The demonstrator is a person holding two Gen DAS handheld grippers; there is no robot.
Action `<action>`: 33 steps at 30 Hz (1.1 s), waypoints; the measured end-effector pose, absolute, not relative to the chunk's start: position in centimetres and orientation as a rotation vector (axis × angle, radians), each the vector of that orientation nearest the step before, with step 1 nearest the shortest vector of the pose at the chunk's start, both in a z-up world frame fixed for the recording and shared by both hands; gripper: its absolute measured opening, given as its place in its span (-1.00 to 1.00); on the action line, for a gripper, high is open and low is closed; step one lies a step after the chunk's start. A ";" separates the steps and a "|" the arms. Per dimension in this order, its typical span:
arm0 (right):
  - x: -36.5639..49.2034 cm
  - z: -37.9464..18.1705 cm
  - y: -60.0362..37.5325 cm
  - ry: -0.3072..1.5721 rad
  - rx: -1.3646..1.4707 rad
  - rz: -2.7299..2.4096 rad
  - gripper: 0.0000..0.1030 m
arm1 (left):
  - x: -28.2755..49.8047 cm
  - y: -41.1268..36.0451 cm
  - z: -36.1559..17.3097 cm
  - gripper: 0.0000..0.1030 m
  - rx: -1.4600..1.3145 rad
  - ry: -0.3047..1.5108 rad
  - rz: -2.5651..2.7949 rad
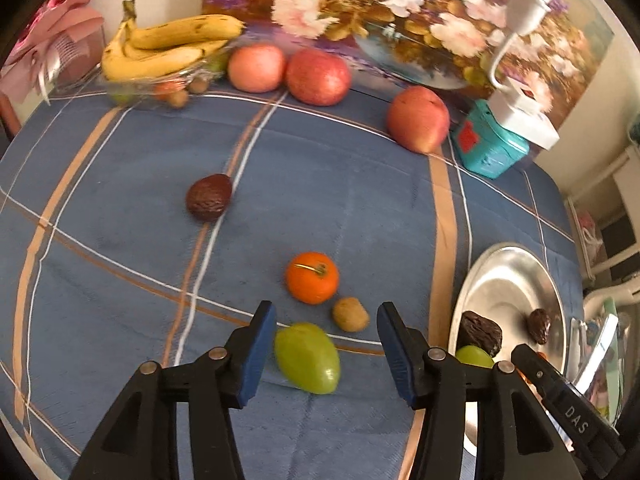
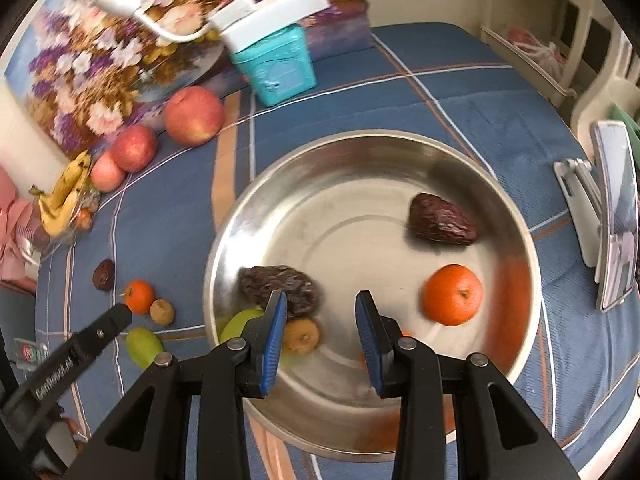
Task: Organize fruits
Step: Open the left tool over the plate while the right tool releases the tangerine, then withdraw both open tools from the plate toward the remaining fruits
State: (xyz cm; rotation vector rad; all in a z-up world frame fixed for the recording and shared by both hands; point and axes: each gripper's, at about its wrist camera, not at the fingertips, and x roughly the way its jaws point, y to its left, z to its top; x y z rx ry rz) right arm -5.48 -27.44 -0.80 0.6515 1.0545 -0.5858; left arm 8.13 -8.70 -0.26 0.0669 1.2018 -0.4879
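Observation:
My left gripper (image 1: 326, 346) is open just above the blue cloth, its jaws on either side of a green grape (image 1: 307, 357), not touching it. Just beyond lie a small brown fruit (image 1: 351, 314), a tangerine (image 1: 312, 277) and a dark date (image 1: 208, 197). My right gripper (image 2: 321, 334) is open and empty over the near part of the steel bowl (image 2: 516, 216). The bowl holds two dates (image 2: 440, 220) (image 2: 280, 286), a tangerine (image 2: 452, 294), a green grape (image 2: 240, 322) and a small brown fruit (image 2: 301, 336).
Three apples (image 1: 318, 76) (image 1: 256, 67) (image 1: 417, 119) and a glass dish of bananas (image 1: 168, 46) stand at the back by a floral panel. A teal box (image 1: 486, 148) with a white lamp stands at the back right. A phone on a stand (image 2: 614, 216) is right of the bowl.

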 end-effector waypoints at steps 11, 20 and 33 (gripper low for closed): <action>-4.2 -0.6 -26.1 1.071 0.589 -0.555 0.25 | 8.4 -8.8 -0.7 0.67 0.130 1.190 -0.420; -3.9 -0.5 -26.0 1.063 0.546 -0.556 0.54 | 8.4 -8.6 -0.7 1.00 0.157 1.159 -0.381; -3.8 -0.4 -26.0 1.044 0.537 -0.560 0.88 | 8.6 -8.2 -1.0 1.00 0.175 1.124 -0.352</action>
